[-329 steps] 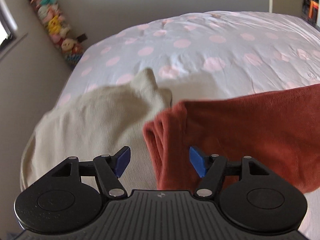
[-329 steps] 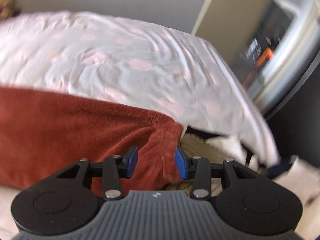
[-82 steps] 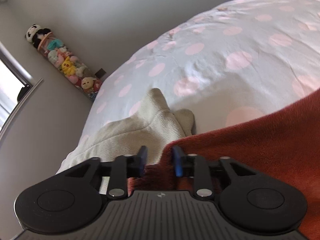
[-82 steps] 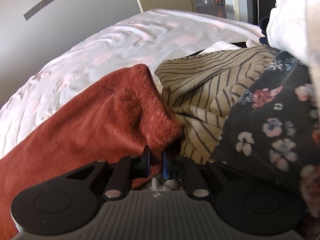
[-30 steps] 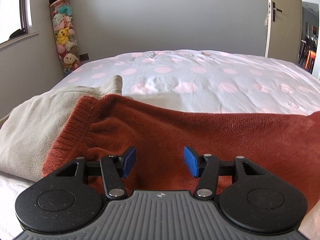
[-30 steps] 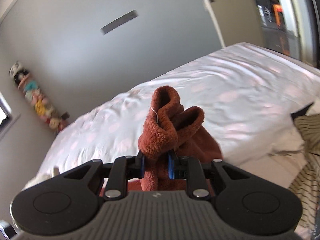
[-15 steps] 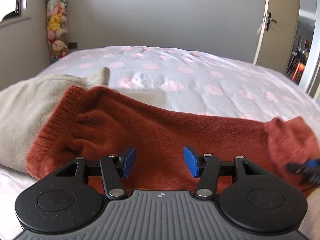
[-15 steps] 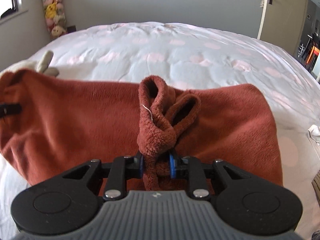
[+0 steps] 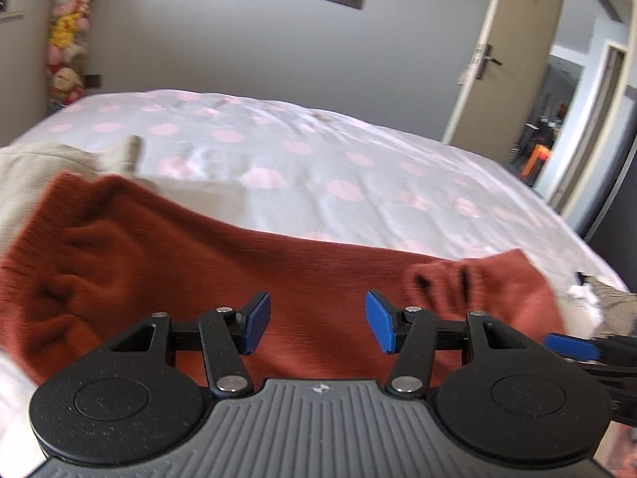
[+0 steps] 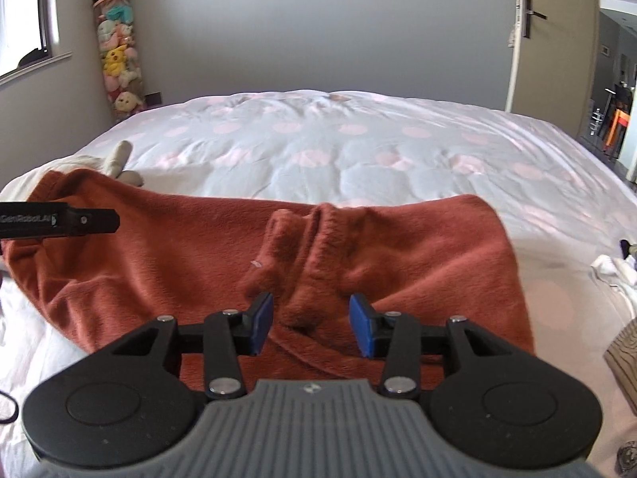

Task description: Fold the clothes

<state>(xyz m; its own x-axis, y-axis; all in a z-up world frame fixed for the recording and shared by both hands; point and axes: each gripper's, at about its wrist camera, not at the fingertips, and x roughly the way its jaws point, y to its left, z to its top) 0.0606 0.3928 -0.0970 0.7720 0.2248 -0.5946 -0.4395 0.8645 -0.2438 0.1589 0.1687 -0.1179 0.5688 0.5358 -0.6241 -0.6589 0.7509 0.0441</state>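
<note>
Fleece, rust-red garment [image 10: 167,263] lies rumpled; right gripper [image 10: 310,328] fingers opening around its cuffs, left gripper [image 9: 317,322] empty, apart.

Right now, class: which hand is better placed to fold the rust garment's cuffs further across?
Probably the right gripper: its jaws are opening around the cuffs, bunched just ahead. The left gripper hangs open over the garment's middle.

My left view is smeared with blur. The beige garment [image 9: 36,167] runs off its left edge, and the rust fleece [image 10: 179,263] hides its near part. The striped cloth [image 10: 625,354] is cropped at right.
</note>
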